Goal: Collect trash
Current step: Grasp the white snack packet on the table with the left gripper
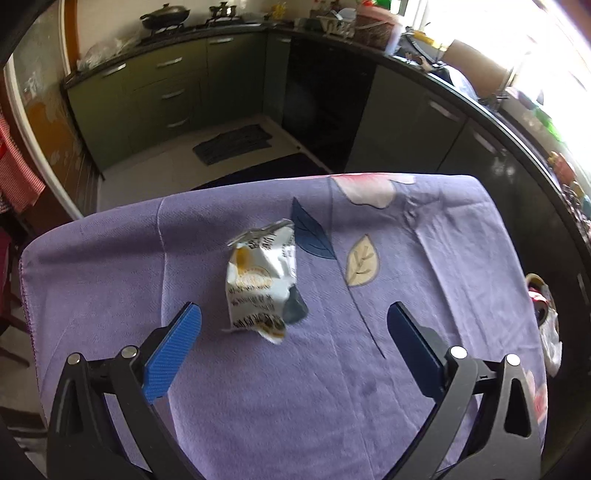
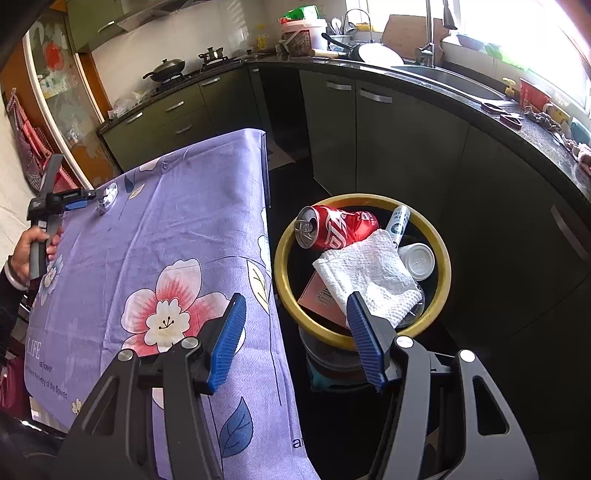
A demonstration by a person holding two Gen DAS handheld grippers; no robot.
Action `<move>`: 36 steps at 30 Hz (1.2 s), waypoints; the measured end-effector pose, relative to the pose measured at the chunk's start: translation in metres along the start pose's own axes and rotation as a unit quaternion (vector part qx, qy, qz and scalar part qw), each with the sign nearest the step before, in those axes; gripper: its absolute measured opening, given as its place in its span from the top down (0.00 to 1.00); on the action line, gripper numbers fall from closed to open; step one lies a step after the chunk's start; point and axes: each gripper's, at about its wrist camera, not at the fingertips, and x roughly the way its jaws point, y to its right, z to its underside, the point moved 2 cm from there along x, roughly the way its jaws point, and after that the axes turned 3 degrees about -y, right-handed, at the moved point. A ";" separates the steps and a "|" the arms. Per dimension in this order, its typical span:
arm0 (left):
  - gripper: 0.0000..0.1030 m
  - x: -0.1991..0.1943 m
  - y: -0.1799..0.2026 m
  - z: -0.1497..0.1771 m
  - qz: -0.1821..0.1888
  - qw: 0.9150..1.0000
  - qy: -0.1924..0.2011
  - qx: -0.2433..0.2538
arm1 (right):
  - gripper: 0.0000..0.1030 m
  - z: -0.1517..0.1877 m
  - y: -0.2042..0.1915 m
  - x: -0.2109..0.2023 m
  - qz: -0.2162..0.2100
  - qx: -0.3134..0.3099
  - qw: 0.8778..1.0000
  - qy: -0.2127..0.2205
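A crumpled white snack wrapper [image 1: 260, 277] lies on the purple flowered tablecloth [image 1: 406, 369]. My left gripper [image 1: 293, 325] is open and empty, with the wrapper's near end between and just beyond its fingertips. In the right wrist view, my right gripper [image 2: 295, 314] is open and empty above the yellow-rimmed trash bin [image 2: 284, 254] beside the table. The bin holds a red cola can [image 2: 338, 227], a white tissue [image 2: 365, 273], a small bottle [image 2: 399, 219], a white lid [image 2: 417, 260] and a pink carton [image 2: 316, 291]. The left gripper [image 2: 88, 195] shows there at the table's far side, next to the wrapper [image 2: 108, 197].
Dark kitchen cabinets [image 2: 406, 147] and a cluttered counter [image 2: 517, 114] curve behind and to the right of the bin. A sink [image 2: 443, 74] sits under the bright window. A stove with a wok [image 1: 166, 16] stands at the back. Floor mats [image 1: 232, 142] lie beyond the table.
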 end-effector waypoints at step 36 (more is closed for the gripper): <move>0.60 -0.010 0.009 0.002 0.001 0.998 -0.057 0.023 | 0.45 0.008 -0.002 0.015 -0.026 -0.004 1.000 -0.008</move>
